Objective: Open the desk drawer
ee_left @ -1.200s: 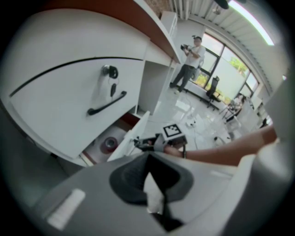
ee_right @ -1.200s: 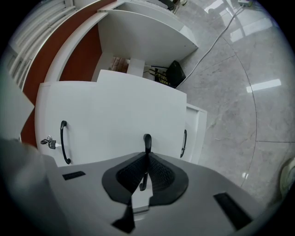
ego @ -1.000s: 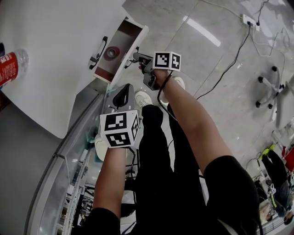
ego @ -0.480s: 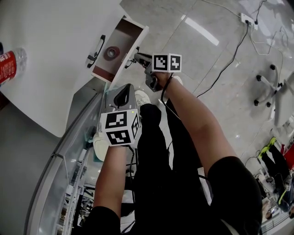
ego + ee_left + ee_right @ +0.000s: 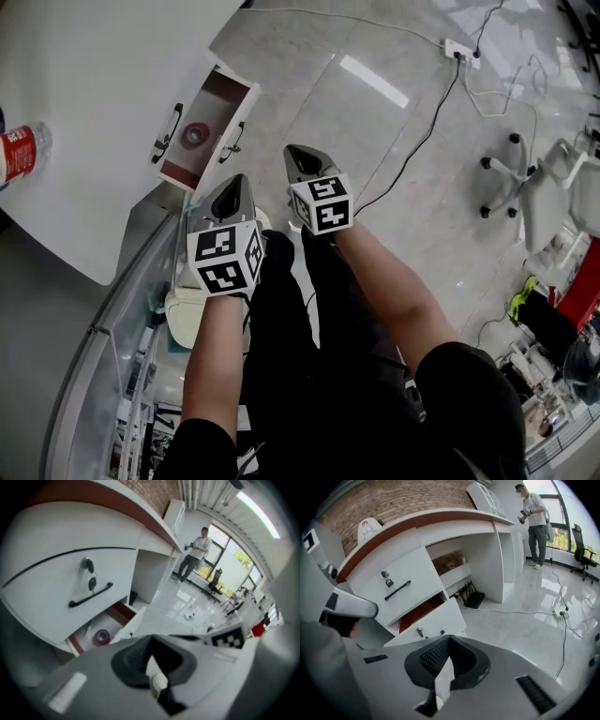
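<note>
Your right gripper (image 5: 449, 641) has its jaws closed together on nothing. Your left gripper (image 5: 150, 641) looks the same, though its view is blurred. Ahead of both jaw tips and well apart from them, the desk drawer (image 5: 425, 620) stands pulled out, its handle (image 5: 234, 138) on the side facing you and a round red thing (image 5: 101, 637) lying inside. Beyond it, an upper drawer (image 5: 396, 590) is shut. The opening seems done. If you want it wider, part the right jaws, close on the handle and pull straight back.
</note>
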